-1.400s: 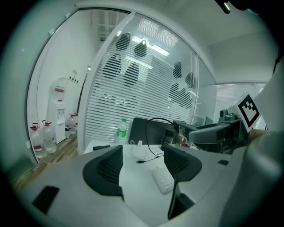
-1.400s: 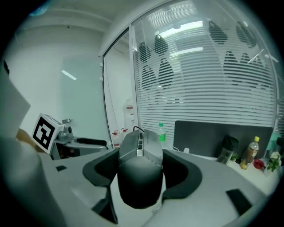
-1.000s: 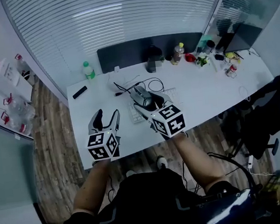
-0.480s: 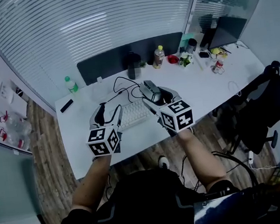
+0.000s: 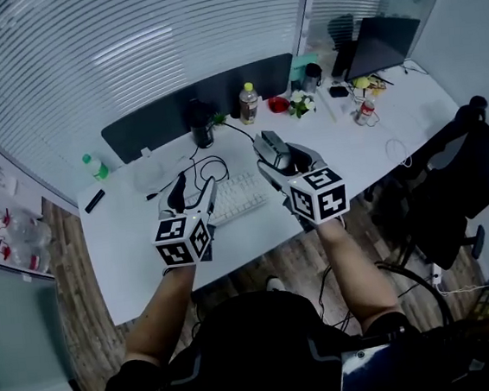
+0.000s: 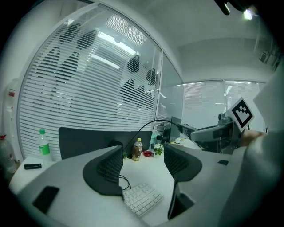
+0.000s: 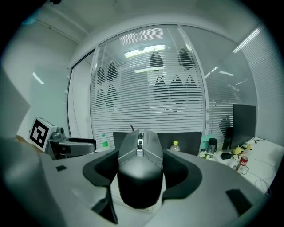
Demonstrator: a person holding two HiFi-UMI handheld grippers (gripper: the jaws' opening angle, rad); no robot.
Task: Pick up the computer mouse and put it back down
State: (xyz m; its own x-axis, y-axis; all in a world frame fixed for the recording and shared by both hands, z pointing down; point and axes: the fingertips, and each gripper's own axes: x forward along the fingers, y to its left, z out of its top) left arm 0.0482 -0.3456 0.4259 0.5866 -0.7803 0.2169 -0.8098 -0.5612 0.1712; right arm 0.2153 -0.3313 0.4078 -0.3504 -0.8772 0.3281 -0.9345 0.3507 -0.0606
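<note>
Your computer mouse (image 7: 140, 168) is clamped between the jaws of your right gripper (image 5: 282, 156), held up over the desk past the right end of the keyboard (image 5: 238, 197). Its long axis runs along the jaws: the rounded palm end faces you, and the buttons, wheel and cable end point away toward the dark partition (image 5: 200, 99). Your left gripper (image 5: 194, 191) hangs over the keyboard's left end with its jaws apart and nothing between them.

Beyond the keyboard a black cable (image 5: 211, 163) loops across the desk, and behind that stand a black cup (image 5: 202, 134) and a yellow-capped bottle (image 5: 249, 103). Far left of the keyboard are a green-capped bottle (image 5: 96, 167) and a small black bar (image 5: 95, 200). Far right of it a monitor (image 5: 385, 45) stands among small clutter.

The desk (image 5: 127, 237) is white, on a wood floor (image 5: 71, 278), with slatted blinds (image 5: 125, 47) behind glass beyond it and a black office chair (image 5: 477, 174) at its right end.
</note>
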